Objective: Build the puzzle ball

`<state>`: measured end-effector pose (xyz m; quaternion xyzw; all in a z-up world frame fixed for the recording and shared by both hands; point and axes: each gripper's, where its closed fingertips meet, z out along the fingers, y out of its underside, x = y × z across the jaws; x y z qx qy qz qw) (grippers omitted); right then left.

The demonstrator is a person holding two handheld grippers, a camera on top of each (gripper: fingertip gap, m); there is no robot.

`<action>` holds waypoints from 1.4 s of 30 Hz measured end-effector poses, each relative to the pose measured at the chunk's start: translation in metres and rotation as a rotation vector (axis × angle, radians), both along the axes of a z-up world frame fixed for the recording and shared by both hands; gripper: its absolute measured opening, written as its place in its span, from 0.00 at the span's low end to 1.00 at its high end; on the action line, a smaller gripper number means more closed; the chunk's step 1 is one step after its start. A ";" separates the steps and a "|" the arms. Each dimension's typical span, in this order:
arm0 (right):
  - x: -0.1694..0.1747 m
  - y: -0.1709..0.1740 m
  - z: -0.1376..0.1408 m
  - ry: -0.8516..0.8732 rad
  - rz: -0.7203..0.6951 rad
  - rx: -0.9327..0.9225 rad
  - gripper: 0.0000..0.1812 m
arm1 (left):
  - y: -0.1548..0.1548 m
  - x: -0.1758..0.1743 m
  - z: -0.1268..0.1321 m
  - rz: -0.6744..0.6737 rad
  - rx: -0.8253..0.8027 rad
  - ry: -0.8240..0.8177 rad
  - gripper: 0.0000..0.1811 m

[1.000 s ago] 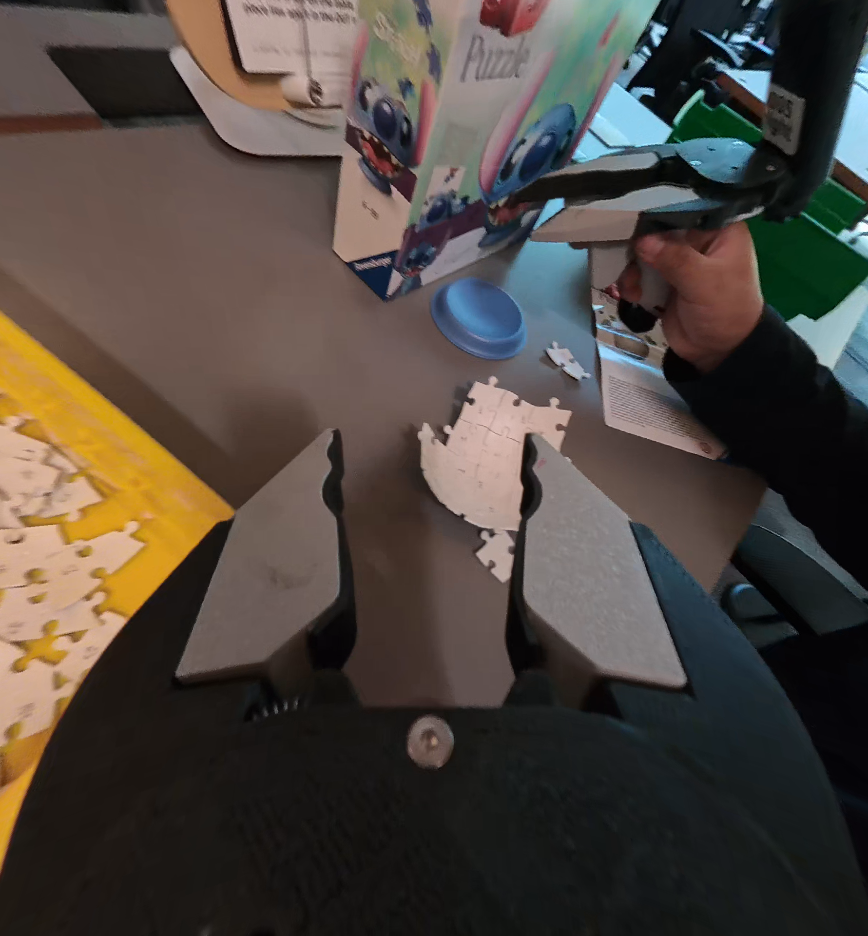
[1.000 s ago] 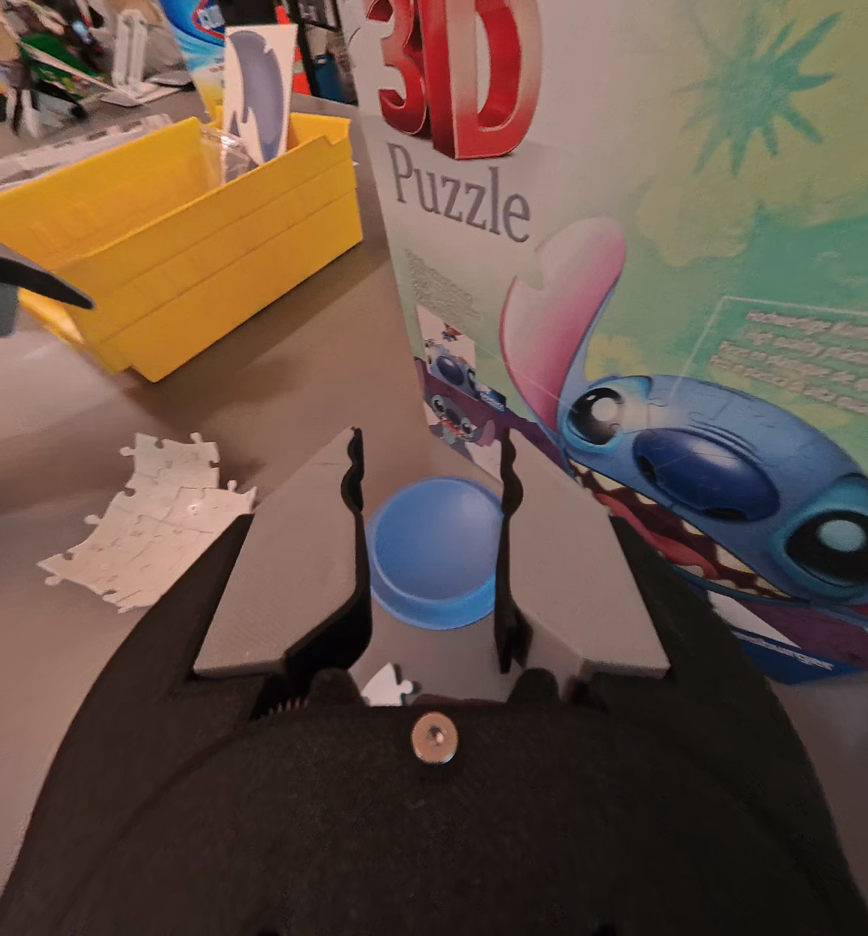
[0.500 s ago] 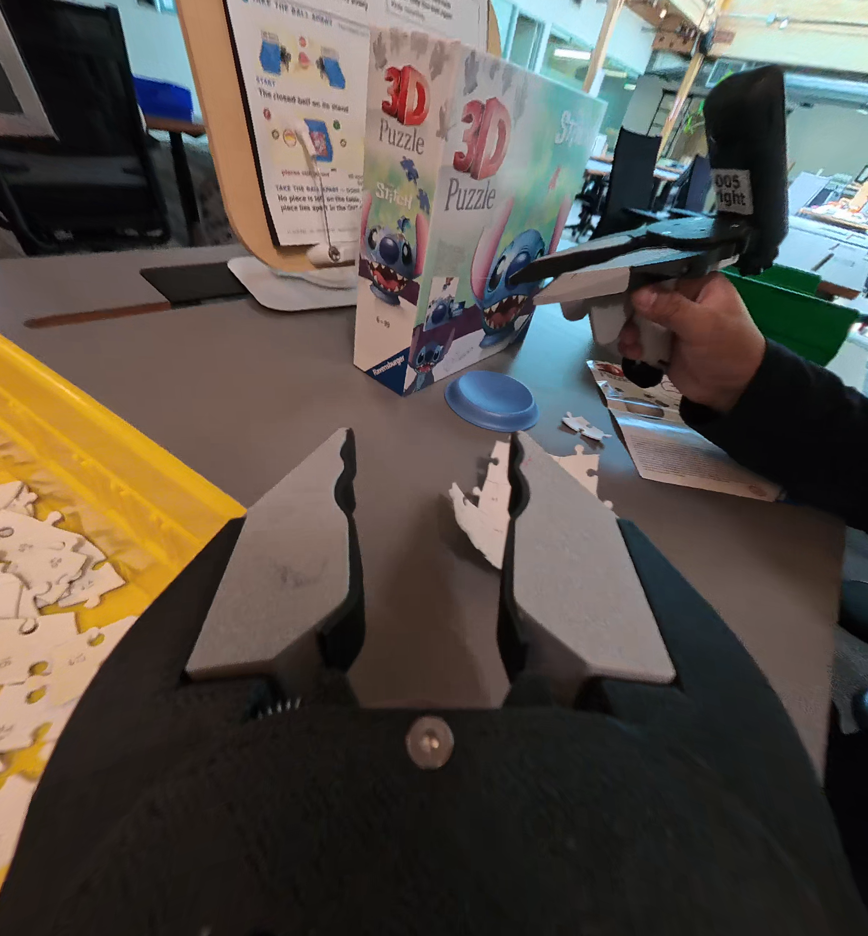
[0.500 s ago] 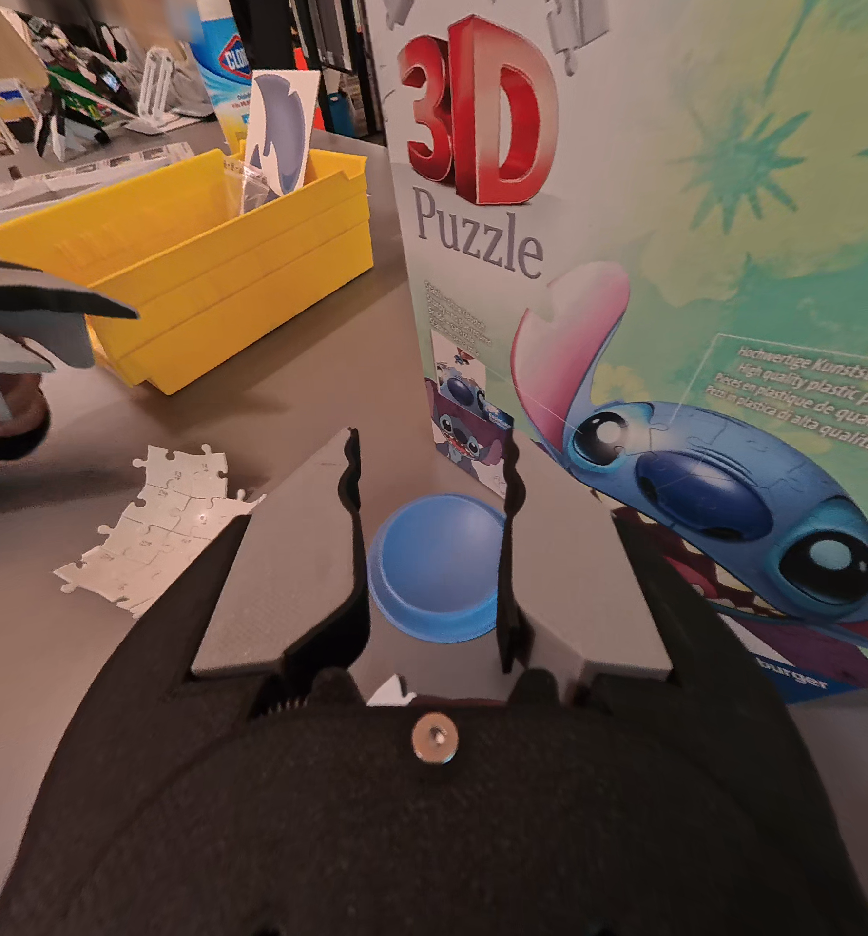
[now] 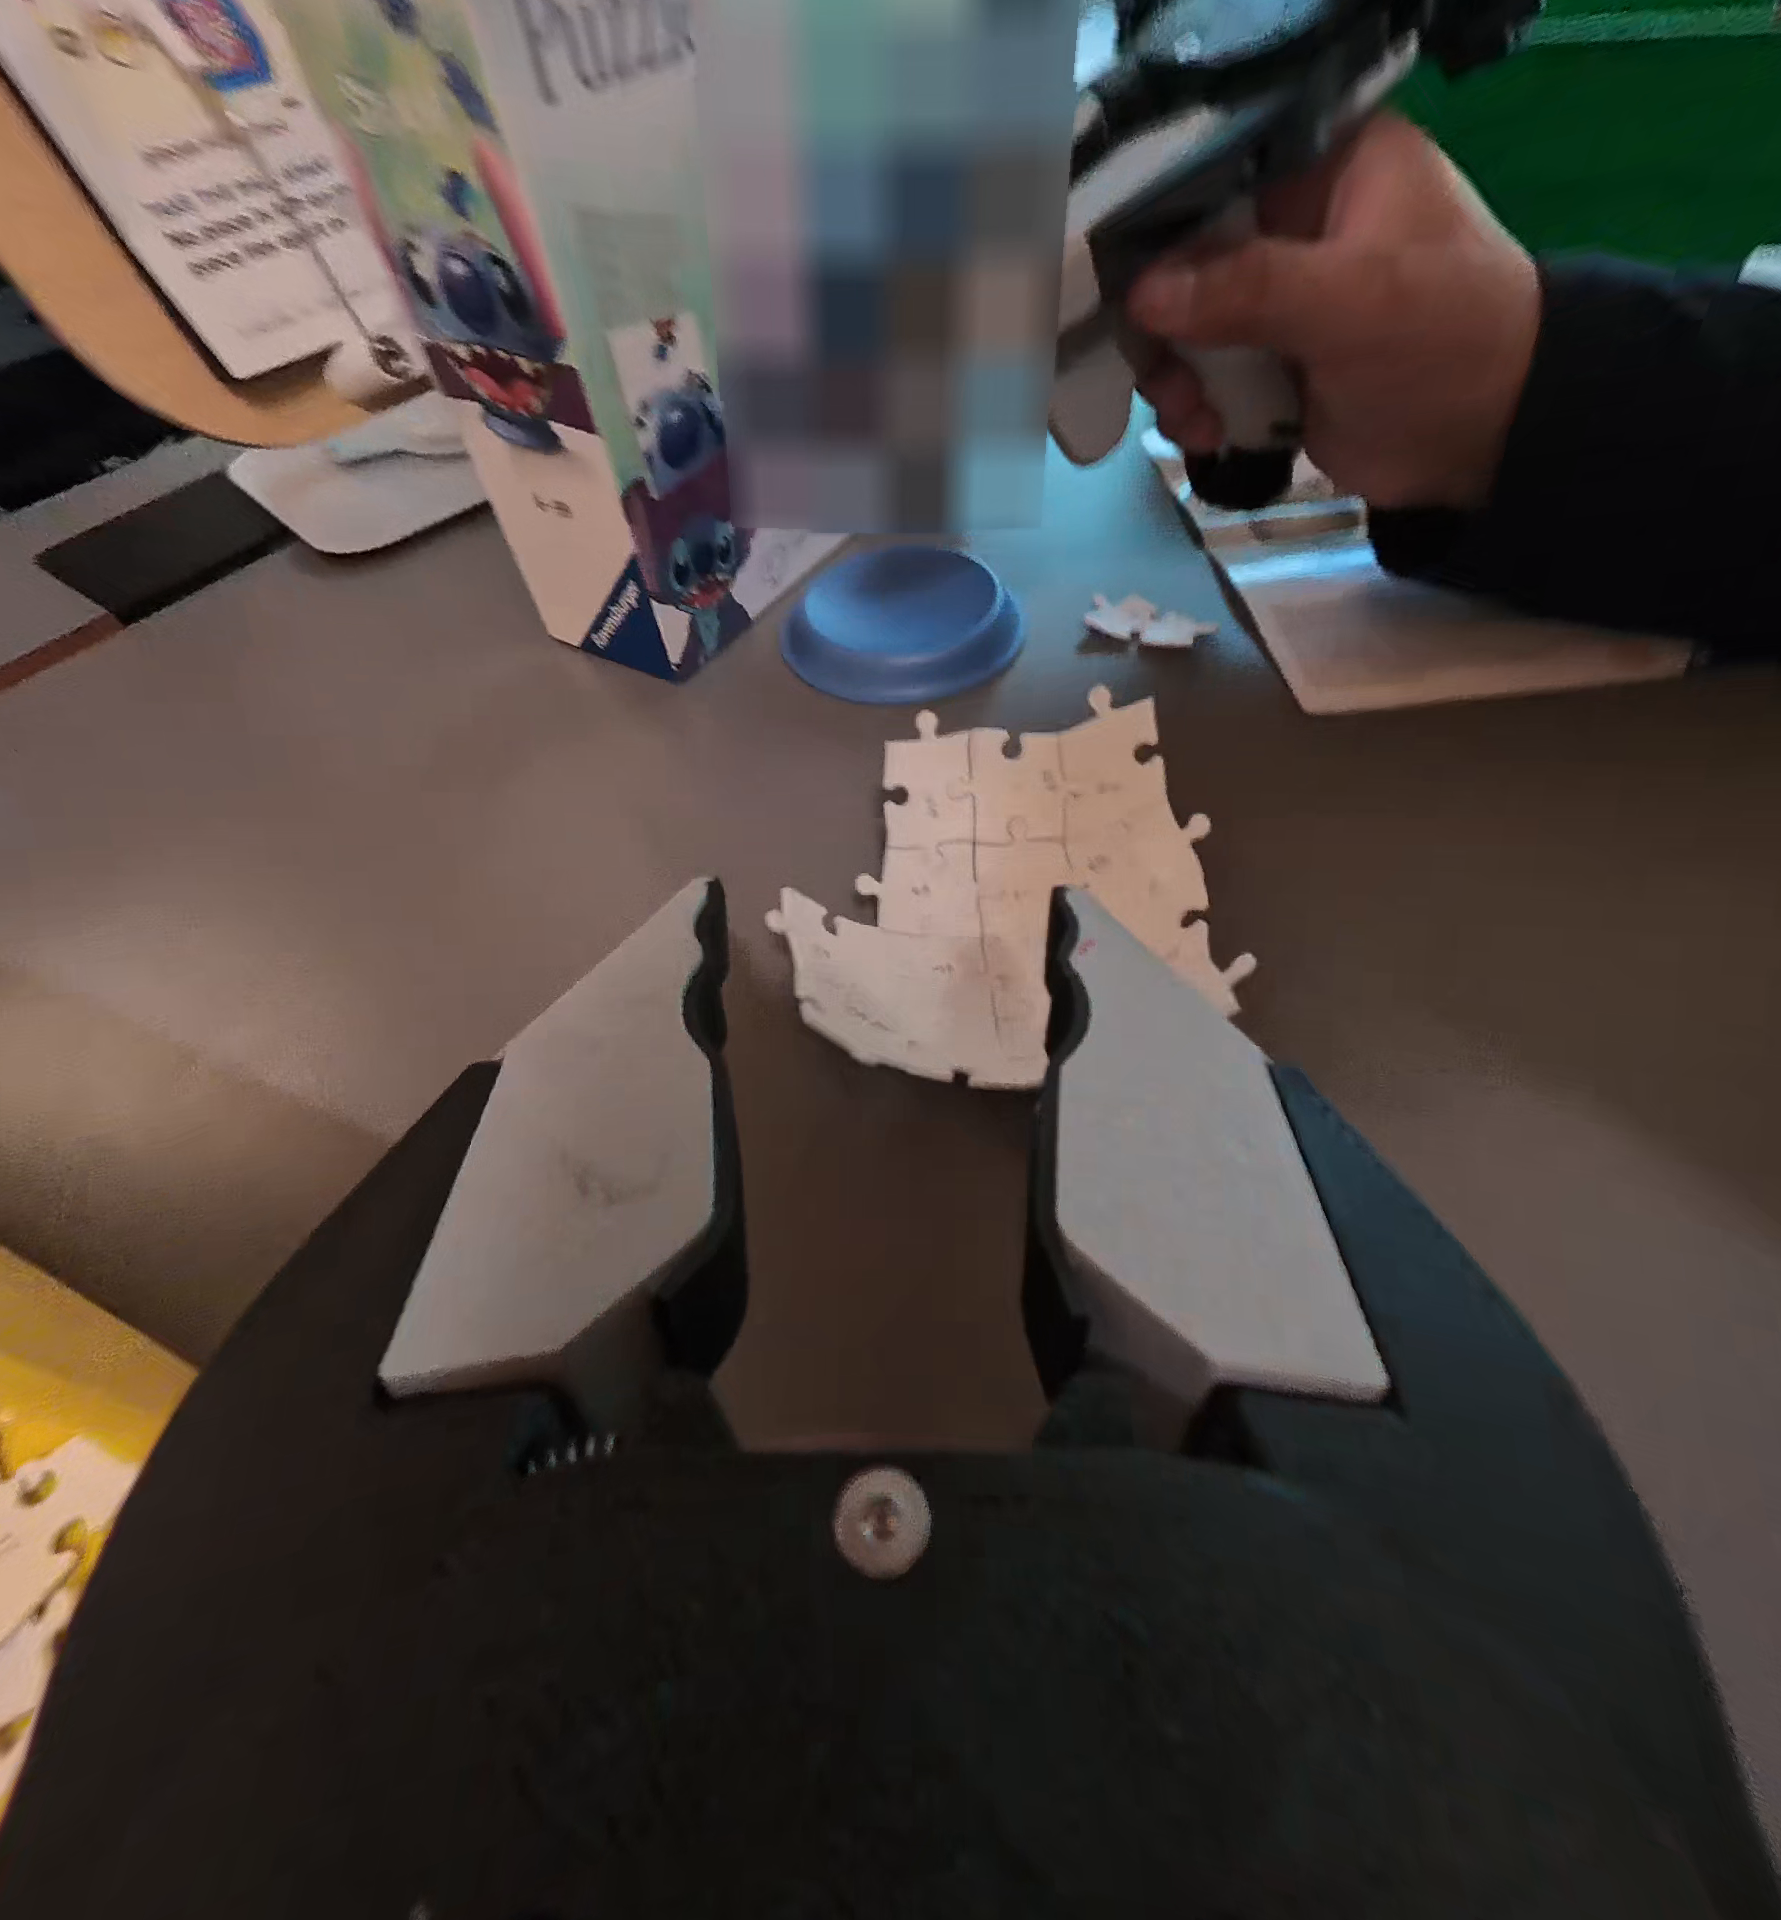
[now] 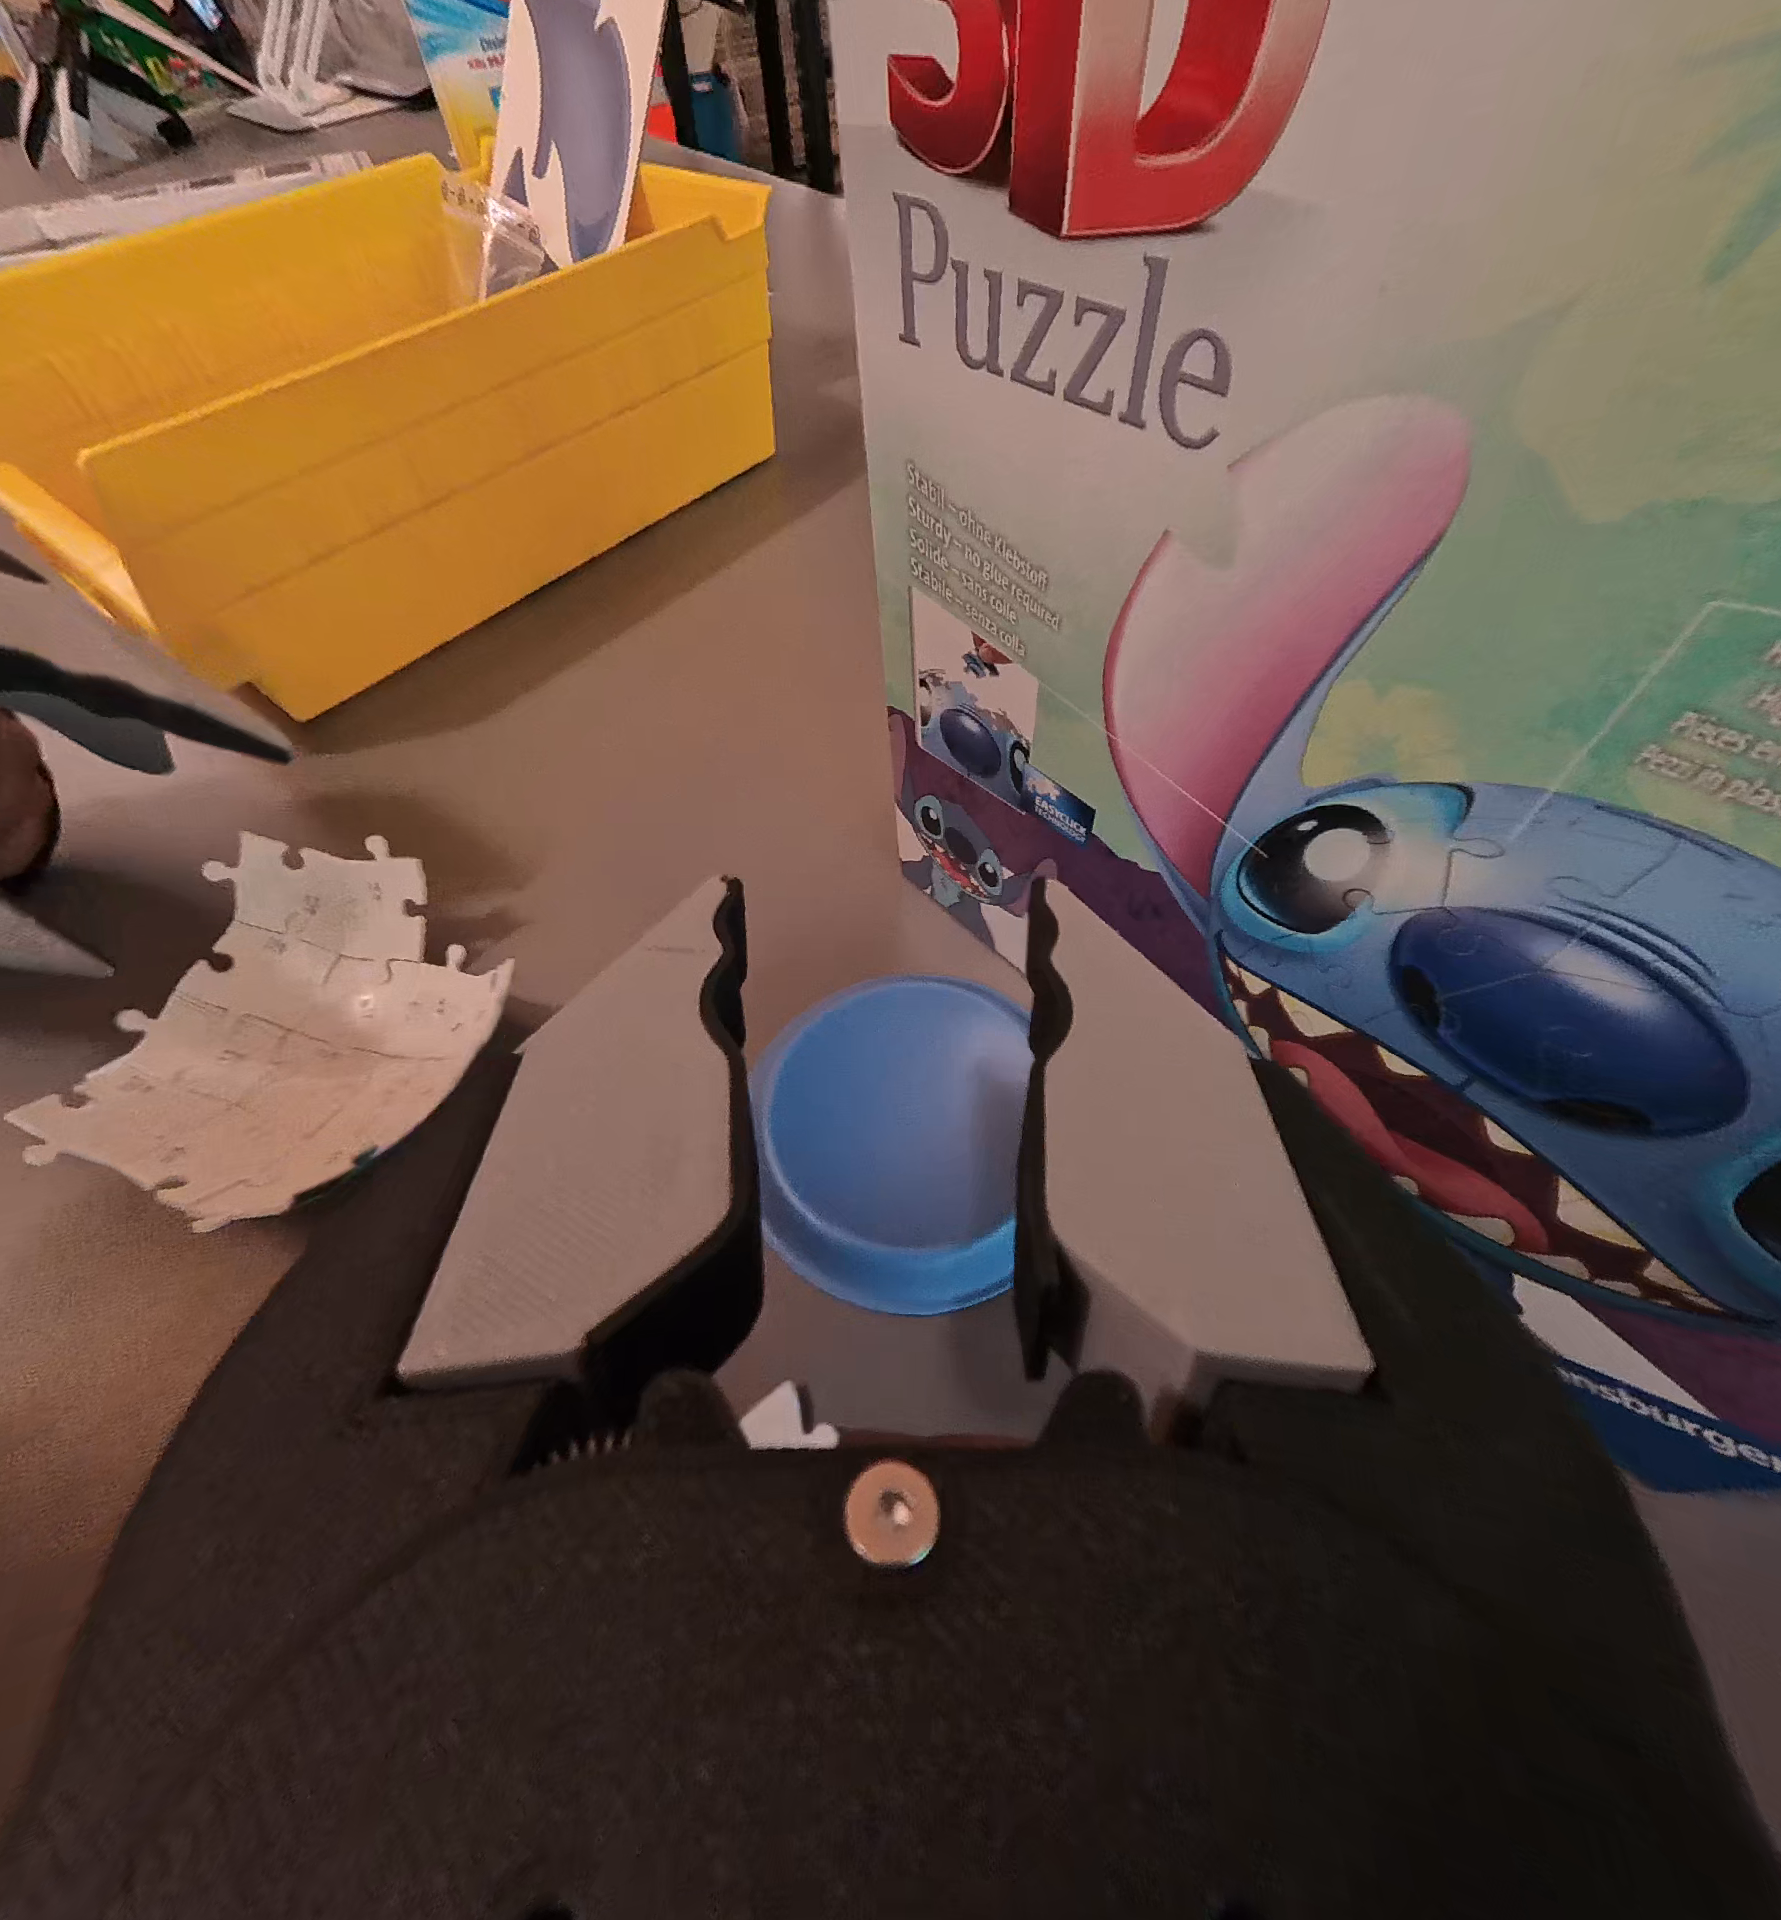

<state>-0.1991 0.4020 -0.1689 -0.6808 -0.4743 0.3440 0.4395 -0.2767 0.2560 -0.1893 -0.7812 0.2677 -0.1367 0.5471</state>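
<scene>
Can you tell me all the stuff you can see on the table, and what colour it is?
joined puzzle section: one, white, mid-table, curved, ahead of the left gripper.
loose puzzle pieces: a small clump, white, right of the stand.
stand: one, blue, round, by the box.
puzzle box: one, green and blue, upright.
bin: one, yellow, holding white pieces.
leaflet: one, white, far right.
table: one, grey-brown.
left gripper: black and grey, fingers apart, empty.
right gripper: same, fingers apart, empty.

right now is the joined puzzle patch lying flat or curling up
Curling. The joined patch bows upward off the table, its near edge lifted; it lies white back up.
</scene>
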 end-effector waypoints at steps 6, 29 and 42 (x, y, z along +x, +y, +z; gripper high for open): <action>0.008 0.015 -0.002 0.013 -0.054 0.027 0.28 | -0.009 0.019 -0.010 -0.057 0.054 0.182 0.29; -0.001 -0.012 0.016 0.099 0.091 0.044 0.45 | -0.008 0.017 -0.018 -0.036 -0.082 0.078 0.31; 0.009 0.003 0.014 0.107 0.053 0.045 0.44 | -0.013 0.020 -0.024 -0.068 -0.151 0.047 0.32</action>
